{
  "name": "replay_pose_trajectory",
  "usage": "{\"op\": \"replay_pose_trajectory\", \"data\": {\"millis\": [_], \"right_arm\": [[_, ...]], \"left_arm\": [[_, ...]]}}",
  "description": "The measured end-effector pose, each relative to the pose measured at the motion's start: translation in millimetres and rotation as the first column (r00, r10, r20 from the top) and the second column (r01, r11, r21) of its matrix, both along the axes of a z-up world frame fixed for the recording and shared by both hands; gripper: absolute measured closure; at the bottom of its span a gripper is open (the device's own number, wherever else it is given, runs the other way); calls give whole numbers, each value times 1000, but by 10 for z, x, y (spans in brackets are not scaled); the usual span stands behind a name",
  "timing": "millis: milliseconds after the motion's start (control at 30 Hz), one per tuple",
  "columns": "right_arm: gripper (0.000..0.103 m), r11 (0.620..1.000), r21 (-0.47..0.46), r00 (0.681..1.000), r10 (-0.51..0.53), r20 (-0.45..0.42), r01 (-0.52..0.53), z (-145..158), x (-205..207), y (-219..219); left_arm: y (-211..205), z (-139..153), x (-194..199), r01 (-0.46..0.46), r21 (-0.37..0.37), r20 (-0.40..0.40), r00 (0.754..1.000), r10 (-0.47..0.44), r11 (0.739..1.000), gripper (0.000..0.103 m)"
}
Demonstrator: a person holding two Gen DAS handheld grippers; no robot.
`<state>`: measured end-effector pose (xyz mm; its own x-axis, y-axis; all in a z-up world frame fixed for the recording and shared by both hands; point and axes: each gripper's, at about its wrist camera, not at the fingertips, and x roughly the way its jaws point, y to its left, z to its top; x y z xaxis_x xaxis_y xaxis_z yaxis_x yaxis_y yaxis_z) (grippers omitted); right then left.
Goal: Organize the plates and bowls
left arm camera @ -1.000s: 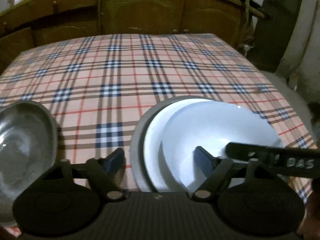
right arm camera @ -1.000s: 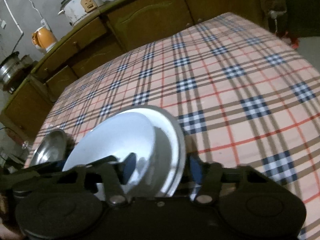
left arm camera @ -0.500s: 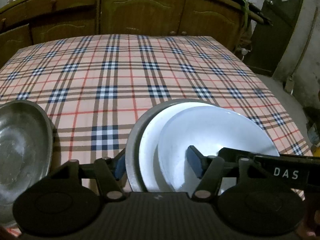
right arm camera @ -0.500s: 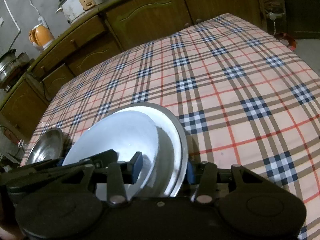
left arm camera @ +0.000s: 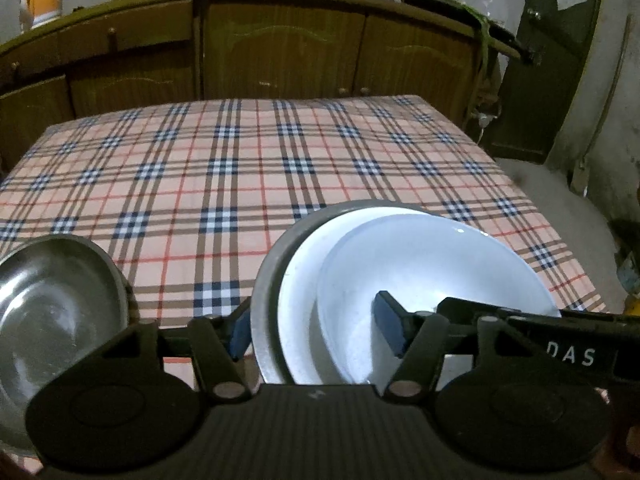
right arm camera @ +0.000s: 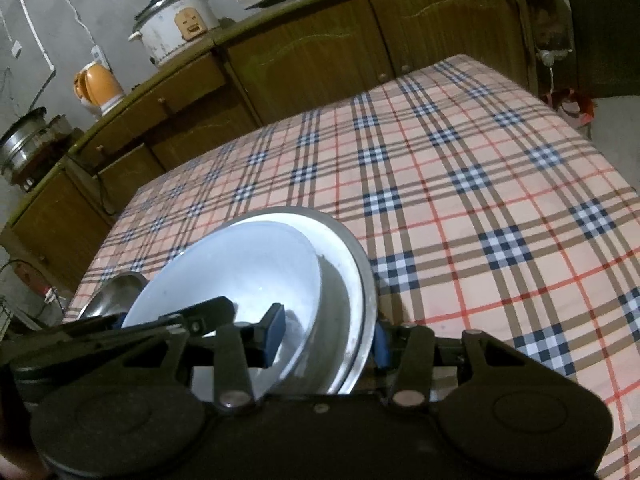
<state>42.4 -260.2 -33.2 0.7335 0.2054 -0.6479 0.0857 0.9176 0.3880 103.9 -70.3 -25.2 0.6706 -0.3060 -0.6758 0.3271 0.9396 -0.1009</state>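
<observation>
A stack of nested dishes is held up over the near table edge: a white bowl point(left arm camera: 432, 268) sits inside a steel plate point(left arm camera: 266, 280). My left gripper point(left arm camera: 314, 330) straddles the stack's left rim, one finger outside, one inside. My right gripper point(right arm camera: 328, 334) straddles the right rim of the same stack, with the steel plate point(right arm camera: 360, 280) and the white bowl point(right arm camera: 240, 268) between its fingers. Both grippers are shut on the stack. A second steel bowl point(left arm camera: 52, 312) stands on the table at the left; it also shows in the right wrist view point(right arm camera: 116, 292).
The table has a plaid cloth point(left arm camera: 240, 168). Wooden cabinets point(left arm camera: 280, 48) run behind it, with a rice cooker point(right arm camera: 176, 26) and an orange kettle point(right arm camera: 98, 88) on top. A dark door point(left arm camera: 548, 60) is at the right.
Both grippers have risen a little with the stack between them; more of the cabinets and counter shows. The fingers have closed in on the stack's rims.
</observation>
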Motion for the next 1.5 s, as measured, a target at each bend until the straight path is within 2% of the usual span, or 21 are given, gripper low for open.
{"op": "replay_pose_trajectory", "data": {"millis": [800, 1500], "right_arm": [[48, 999, -32, 997, 33, 75, -31, 413, -306, 183], [48, 990, -38, 986, 138, 98, -135, 587, -286, 809]], "left_arm": [[181, 316, -313, -21, -19, 74, 997, 23, 1000, 39], [721, 486, -480, -122, -19, 95, 988, 123, 992, 39]]}}
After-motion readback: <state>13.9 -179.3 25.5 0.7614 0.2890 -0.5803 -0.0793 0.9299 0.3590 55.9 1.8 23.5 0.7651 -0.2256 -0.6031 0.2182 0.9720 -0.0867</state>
